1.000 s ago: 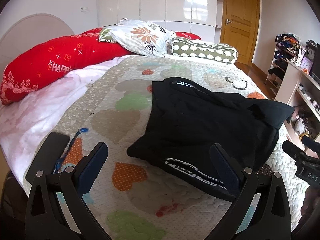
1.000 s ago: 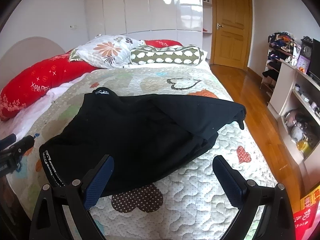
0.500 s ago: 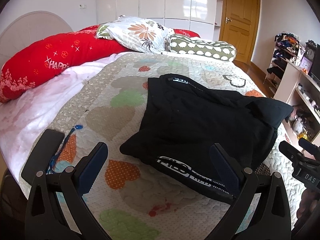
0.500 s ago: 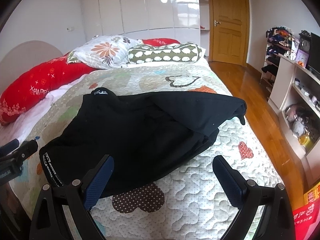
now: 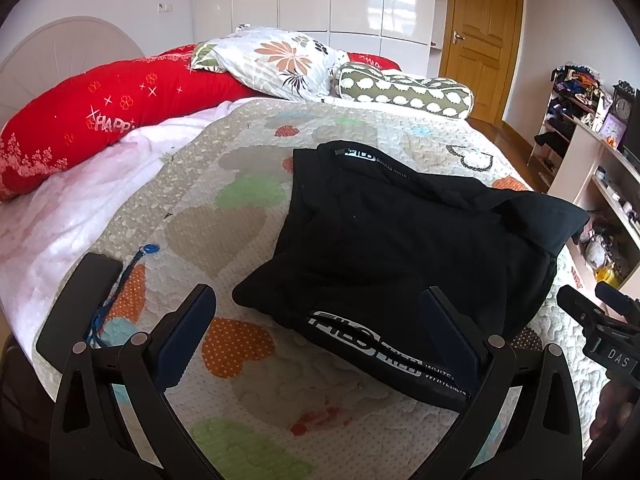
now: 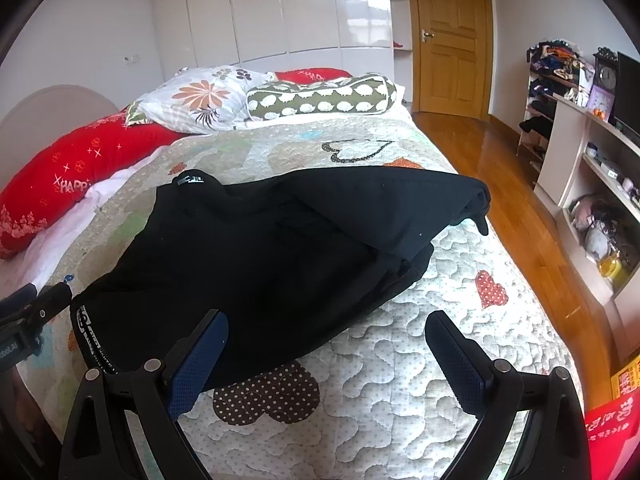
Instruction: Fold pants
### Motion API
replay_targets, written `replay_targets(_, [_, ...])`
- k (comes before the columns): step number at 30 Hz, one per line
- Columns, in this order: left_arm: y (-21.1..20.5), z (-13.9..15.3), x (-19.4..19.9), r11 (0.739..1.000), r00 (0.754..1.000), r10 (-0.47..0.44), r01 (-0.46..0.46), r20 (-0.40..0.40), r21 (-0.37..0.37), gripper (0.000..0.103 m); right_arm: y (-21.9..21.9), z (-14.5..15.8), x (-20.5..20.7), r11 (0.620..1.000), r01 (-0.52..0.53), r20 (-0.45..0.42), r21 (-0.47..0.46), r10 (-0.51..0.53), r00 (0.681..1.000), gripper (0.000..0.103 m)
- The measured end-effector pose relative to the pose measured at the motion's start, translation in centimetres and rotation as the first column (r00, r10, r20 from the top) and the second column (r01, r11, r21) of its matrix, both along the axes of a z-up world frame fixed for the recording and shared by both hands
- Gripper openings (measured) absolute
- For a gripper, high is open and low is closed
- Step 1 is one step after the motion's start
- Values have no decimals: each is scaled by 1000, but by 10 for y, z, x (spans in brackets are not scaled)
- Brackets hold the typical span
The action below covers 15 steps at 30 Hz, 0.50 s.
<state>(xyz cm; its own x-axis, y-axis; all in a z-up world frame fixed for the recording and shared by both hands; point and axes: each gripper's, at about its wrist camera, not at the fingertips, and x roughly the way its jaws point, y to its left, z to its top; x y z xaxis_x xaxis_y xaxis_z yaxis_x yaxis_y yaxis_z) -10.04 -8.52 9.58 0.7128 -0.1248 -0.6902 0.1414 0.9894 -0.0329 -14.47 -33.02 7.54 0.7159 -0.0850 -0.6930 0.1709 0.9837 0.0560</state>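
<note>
**Both claws wide above the quilt, black pants lying ahead**

Your left claw [image 5: 320,336] stands wide, its 2 blue-padded fingers [image 5: 188,332] spread and gripping nothing, hanging over the near edge of the heart-patterned quilt [image 5: 224,240]. Your right claw [image 6: 326,356] is just as wide and just as bare, over the quilt's near right part, with a brown dotted heart patch [image 6: 266,394] between its fingers.

Just beyond both claws lie the black pants [image 5: 400,248], roughly folded on the quilt. From the left wrist view, the near edge shows white lettering [image 5: 360,344] running along a band, partly behind your right-hand finger. A second lettered band [image 5: 358,156] sits at the far corner. In the right wrist view, the pants [image 6: 280,256] spread from the near left toward the right side of the bed, where an upper layer overlaps the lower one and ends in a bunched tip [image 6: 478,208] close to the bed's edge.

To your left on the quilt rest a dark flat phone-like object [image 5: 80,300] and a blue cord [image 5: 120,292] beside it.

Farther on, at the head of the bed, you see a long red pillow [image 5: 108,116], a floral pillow [image 5: 276,60] and an olive bolster with white shapes [image 5: 404,90]. Behind them stand glossy white wardrobe doors [image 6: 304,8] and a wooden door [image 6: 450,36], with shelves [image 6: 592,168] along the right wall.
</note>
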Motion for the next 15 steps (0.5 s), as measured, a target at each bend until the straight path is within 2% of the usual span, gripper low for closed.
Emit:
replay_targets(8, [9, -7, 5, 1000, 1000, 6, -6, -25, -21, 102, -4, -3, 1, 1000, 8, -11, 4, -8, 1000, 99])
replay_targets(15, [43, -19, 12, 987, 992, 69, -83, -103, -135, 102, -33, -19, 0, 997, 75, -48, 28, -74, 996, 99])
